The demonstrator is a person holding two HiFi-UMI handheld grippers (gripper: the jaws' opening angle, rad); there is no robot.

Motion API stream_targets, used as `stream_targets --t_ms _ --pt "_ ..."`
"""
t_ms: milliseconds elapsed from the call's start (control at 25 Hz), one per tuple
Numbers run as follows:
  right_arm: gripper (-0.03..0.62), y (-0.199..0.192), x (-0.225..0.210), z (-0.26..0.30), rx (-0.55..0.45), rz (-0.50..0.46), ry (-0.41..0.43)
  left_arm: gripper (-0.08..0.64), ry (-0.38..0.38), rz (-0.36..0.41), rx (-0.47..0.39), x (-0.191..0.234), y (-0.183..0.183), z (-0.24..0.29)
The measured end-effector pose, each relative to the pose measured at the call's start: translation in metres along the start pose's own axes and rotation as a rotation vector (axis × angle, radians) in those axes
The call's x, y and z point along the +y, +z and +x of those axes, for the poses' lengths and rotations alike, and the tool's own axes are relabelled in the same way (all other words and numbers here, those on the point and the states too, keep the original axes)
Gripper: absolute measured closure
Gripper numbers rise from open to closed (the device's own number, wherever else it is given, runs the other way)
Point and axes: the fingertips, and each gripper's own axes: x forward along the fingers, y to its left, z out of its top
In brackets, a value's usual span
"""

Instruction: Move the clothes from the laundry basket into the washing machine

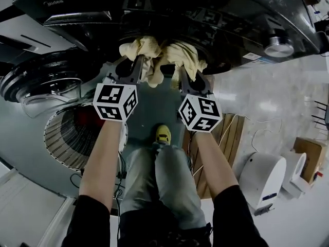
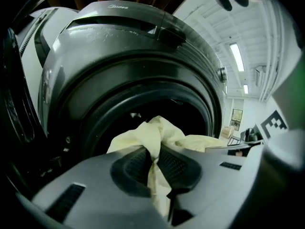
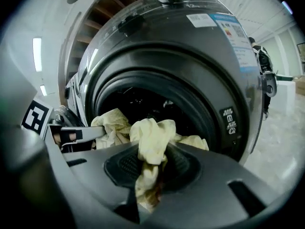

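In the head view, my left gripper (image 1: 135, 67) and right gripper (image 1: 184, 77) each pinched the yellow cloth (image 1: 157, 50) at the washer's (image 1: 231, 14) open mouth, with the basket (image 1: 59, 138) below on the left. In the left gripper view, my jaws were clamped on a fold of cloth (image 2: 153, 135), the rest bunched at the mouth. In the right gripper view, my jaws gripped another fold (image 3: 152, 135) there.

One head camera, two gripper cameras
From above, the scene is viewed steeply downward; from the left gripper (image 1: 138, 63) and right gripper (image 1: 182, 71), the washing machine (image 1: 205, 12) mouth is faced closely. The yellow cloth (image 1: 146, 48) is shared by all three.
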Motion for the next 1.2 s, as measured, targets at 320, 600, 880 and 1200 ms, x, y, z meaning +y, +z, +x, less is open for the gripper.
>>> stream_targets --t_ms 320,600,880,1200 --pt "0.511 -0.004 -0.011 0.05 -0.122 -0.052 0.024 0.52 -0.007 0.03 -0.147 0.018 -0.013 0.044" --pt "0.509 -0.005 -0.032 0.089 -0.178 -0.046 0.03 0.52 -0.003 0.102 -0.199 0.036 -0.02 0.085" --pt "0.509 0.009 -0.035 0.117 -0.242 -0.091 0.013 0.52 0.002 0.157 -0.234 0.053 -0.012 0.116" --pt "0.506 0.023 -0.045 0.158 -0.268 -0.103 -0.034 0.52 0.004 0.154 -0.267 0.067 -0.001 0.148"
